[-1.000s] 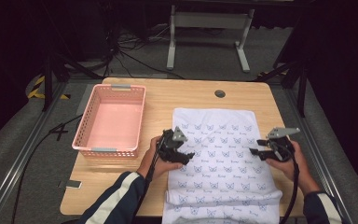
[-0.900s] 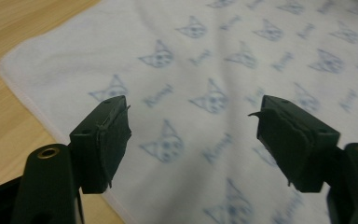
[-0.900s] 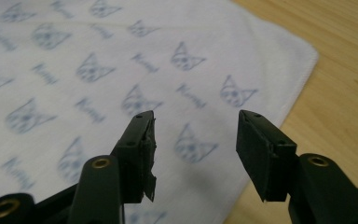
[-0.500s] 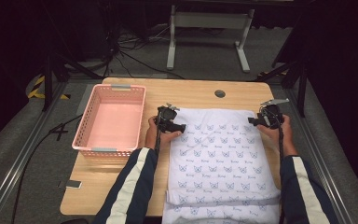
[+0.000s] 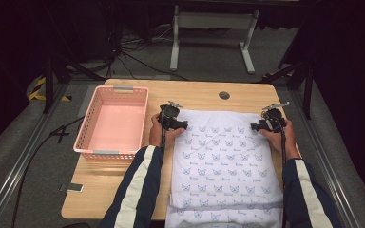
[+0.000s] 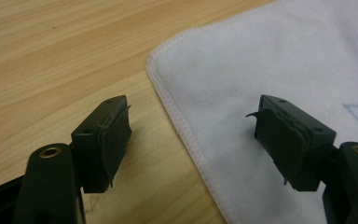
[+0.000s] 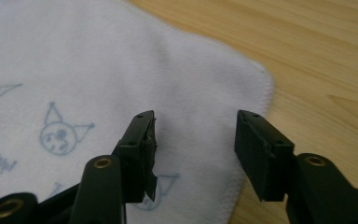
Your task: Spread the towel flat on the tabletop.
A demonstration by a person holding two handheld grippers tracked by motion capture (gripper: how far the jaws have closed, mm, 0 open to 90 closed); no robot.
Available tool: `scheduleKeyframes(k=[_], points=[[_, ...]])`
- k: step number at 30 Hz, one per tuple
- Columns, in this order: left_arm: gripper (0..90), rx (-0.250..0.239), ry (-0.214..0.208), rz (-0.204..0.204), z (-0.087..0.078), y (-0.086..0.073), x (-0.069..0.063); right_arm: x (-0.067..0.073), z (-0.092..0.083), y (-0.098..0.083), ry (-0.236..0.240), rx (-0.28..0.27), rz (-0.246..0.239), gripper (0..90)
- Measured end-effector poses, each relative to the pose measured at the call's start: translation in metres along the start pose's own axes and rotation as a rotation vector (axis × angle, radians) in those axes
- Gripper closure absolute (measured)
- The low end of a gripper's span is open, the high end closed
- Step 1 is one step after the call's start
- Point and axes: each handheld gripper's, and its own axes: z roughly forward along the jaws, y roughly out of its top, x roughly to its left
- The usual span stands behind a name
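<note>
A white towel printed with small blue cat faces lies flat on the wooden table, its near end hanging over the front edge. My left gripper sits at the towel's far left corner, jaws open, one on the wood and one over the cloth, nothing pinched. At the towel's far right corner is my right gripper, open too, its jaws straddling the towel's hem. The towel shows a stitched border in the left gripper view, and the towel spreads under the right gripper's left jaw.
A pink plastic basket stands empty on the table's left side. A small round hole sits near the table's far edge. A grey metal stand and cables lie on the floor beyond. A small dark object rests at the near left corner.
Both hands moved away from me, from the towel's middle sides to its two far corners. The towel now lies flatter and longer. Both grippers stayed open.
</note>
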Motion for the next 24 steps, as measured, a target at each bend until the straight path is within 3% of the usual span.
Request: scheduleKeyframes(k=[1,2,7,9,10,11,12,16,19,24], points=[[27.2,0.006,-0.014,-0.010,0.002,0.001,0.000,-0.003,-0.002,0.000,-0.014,-0.028,0.024,48.7],[26.2,0.022,0.000,-0.001,0.004,0.004,0.000,-0.004,-0.002,0.000,-0.026,-0.045,0.031,47.5],[27.9,0.031,0.017,0.015,0.005,0.006,-0.002,-0.011,0.002,0.005,-0.063,-0.055,0.079,41.9],[38.1,0.042,-0.001,0.039,0.002,0.006,-0.002,-0.010,0.006,0.010,-0.090,-0.052,0.077,41.2],[43.1,0.054,-0.009,0.043,0.001,0.006,-0.002,-0.009,0.010,0.012,-0.067,-0.060,0.083,40.9],[45.8,0.054,-0.009,0.041,0.000,0.006,-0.002,-0.007,0.013,0.013,-0.067,-0.041,0.076,40.4],[50.5,0.055,-0.019,0.050,-0.001,0.006,-0.002,-0.004,0.018,0.015,-0.098,-0.004,0.049,39.7],[72.7,0.064,-0.050,0.066,-0.002,0.008,-0.002,-0.006,0.021,0.014,-0.042,-0.010,0.095,42.4],[82.6,0.070,-0.059,0.078,-0.002,0.008,-0.004,-0.004,0.019,0.016,-0.014,0.011,0.077,55.3],[84.6,0.068,-0.038,0.082,-0.003,0.007,-0.009,0.003,0.017,0.019,0.042,0.037,0.058,82.3]])
